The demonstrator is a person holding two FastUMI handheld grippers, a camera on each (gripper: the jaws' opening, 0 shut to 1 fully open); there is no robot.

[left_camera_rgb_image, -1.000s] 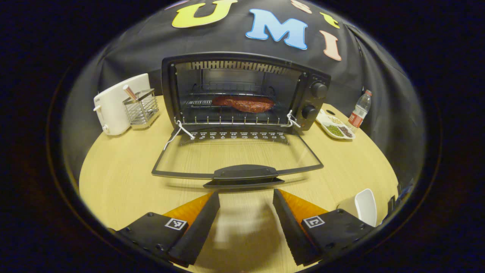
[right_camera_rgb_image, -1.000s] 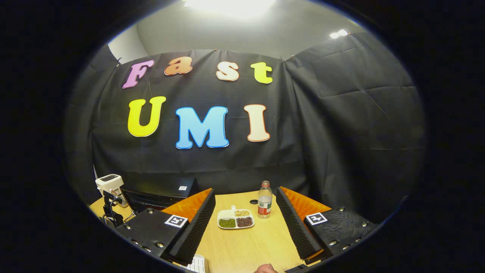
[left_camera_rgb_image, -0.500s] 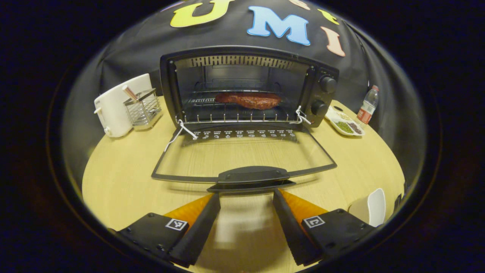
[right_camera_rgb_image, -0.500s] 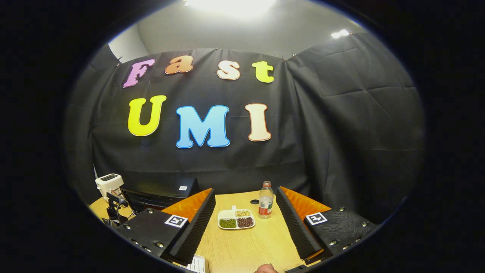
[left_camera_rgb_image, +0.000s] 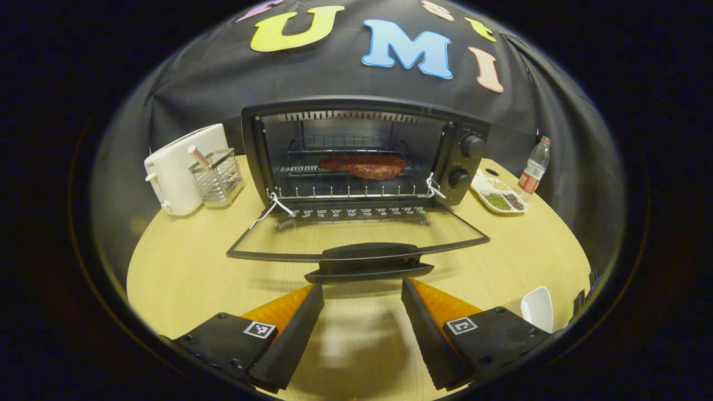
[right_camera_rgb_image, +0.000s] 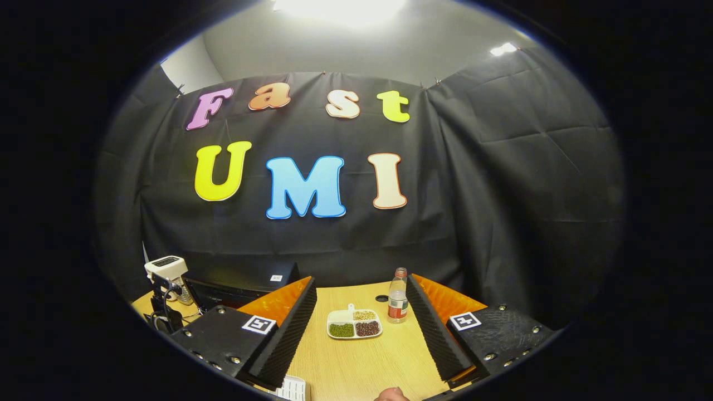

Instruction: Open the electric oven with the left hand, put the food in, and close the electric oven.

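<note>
The left gripper [left_camera_rgb_image: 362,289] hangs over the table [left_camera_rgb_image: 184,273] with its 2 fingers spread wide and nothing between them, just short of the handle [left_camera_rgb_image: 367,257] of the oven door [left_camera_rgb_image: 356,234], which lies folded down flat. Behind it the electric oven [left_camera_rgb_image: 365,150] stands open, with 1 piece of food [left_camera_rgb_image: 363,166] on its wire rack and 2 knobs [left_camera_rgb_image: 472,146] on its right panel. Left of the oven stand 1 white toaster [left_camera_rgb_image: 178,161] and 1 wire basket [left_camera_rgb_image: 218,175]; right of it, 1 divided dish [left_camera_rgb_image: 497,195] and 1 bottle [left_camera_rgb_image: 533,165]. The right gripper [right_camera_rgb_image: 362,320] is raised, its fingers likewise wide apart and empty, with the dish and bottle beyond it.
</note>
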